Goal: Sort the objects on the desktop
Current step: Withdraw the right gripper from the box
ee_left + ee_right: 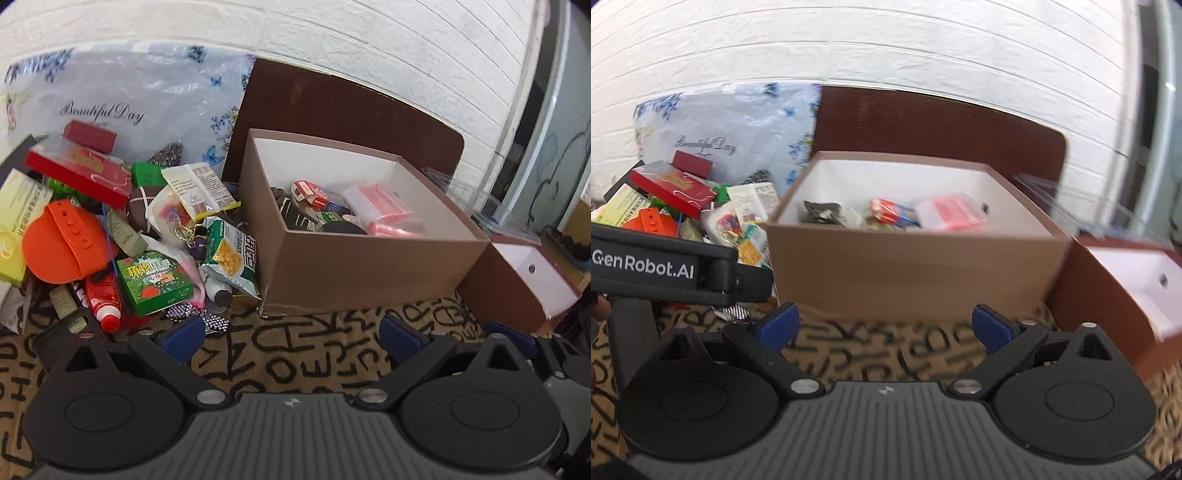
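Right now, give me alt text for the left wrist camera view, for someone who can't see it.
An open brown box holding small packets sits on a letter-patterned cloth, with a heap of clutter to its left: an orange cap, red boxes, green snack packets. The left gripper points at the box front, blue-tipped fingers spread wide and empty.

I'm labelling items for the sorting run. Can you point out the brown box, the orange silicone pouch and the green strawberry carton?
brown box (369, 269): left wrist view, on its front wall.
orange silicone pouch (62, 243): left wrist view, on its flap.
green strawberry carton (155, 282): left wrist view, on its printed top face.
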The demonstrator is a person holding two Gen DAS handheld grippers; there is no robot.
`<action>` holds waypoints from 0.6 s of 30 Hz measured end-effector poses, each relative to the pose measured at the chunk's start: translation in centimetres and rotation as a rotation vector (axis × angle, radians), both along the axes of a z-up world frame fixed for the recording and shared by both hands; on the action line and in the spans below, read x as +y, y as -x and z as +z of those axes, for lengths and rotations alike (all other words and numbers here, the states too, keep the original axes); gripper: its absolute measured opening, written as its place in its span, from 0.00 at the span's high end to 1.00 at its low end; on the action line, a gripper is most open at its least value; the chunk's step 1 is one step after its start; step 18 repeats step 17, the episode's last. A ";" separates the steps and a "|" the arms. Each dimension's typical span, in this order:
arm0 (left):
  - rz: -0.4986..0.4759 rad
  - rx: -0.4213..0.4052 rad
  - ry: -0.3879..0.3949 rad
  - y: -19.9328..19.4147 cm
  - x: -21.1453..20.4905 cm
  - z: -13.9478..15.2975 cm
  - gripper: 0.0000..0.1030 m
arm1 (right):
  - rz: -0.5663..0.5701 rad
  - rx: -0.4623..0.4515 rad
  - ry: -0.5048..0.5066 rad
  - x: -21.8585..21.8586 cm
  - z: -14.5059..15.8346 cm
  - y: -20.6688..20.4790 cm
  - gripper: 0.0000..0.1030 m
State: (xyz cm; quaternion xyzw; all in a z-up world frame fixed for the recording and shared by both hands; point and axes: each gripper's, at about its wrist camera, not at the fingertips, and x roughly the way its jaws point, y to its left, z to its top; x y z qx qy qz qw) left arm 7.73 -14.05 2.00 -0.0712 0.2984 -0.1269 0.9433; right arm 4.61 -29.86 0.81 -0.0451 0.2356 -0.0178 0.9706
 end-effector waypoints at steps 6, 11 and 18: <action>-0.034 -0.055 -0.074 1.7 -1.6 0.3 0.00 | -0.073 -0.007 0.001 -0.5 -1.0 2.5 0.05; -0.050 -0.052 -0.099 2.4 -2.2 0.1 0.00 | -0.096 -0.001 -0.010 -0.7 -1.1 2.9 0.05; -0.077 -0.061 -0.077 3.0 -2.2 0.2 0.00 | -0.097 0.006 -0.007 -0.1 -1.0 3.1 0.05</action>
